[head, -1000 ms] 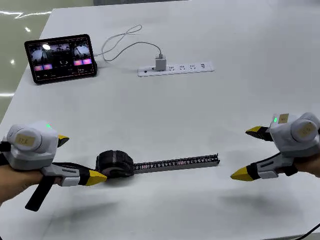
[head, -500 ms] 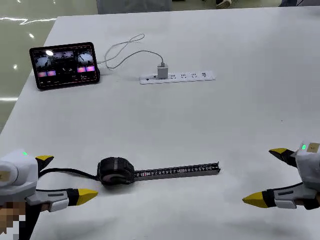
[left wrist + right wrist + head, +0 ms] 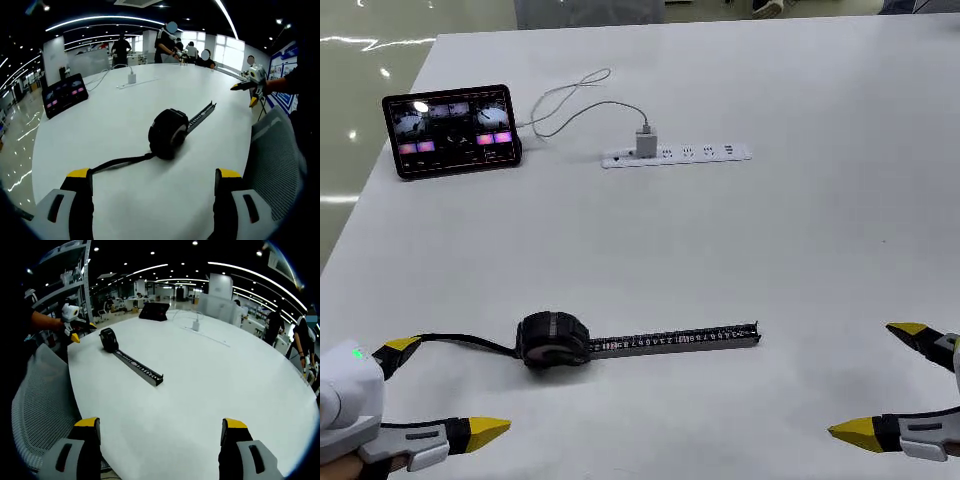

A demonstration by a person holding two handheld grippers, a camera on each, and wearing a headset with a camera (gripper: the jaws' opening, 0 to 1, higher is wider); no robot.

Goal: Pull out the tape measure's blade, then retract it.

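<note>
Both tongs had drawn back to the bottom corners of the head view. The left tongs, released, were now well apart from the tape measure they had sat just beside a second earlier, and the right tongs gaped empty too. The tape measure lay at lower centre on the desk, its blade still out to the right — so retraction, I judged, remained undone. The left gripper view added people standing beyond the desk; the head view gave the tablet at upper left.

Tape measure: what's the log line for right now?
tape measure: on table, untouched | blade: pulled out, lying flat | left tool: open, empty | right tool: open, empty
</note>
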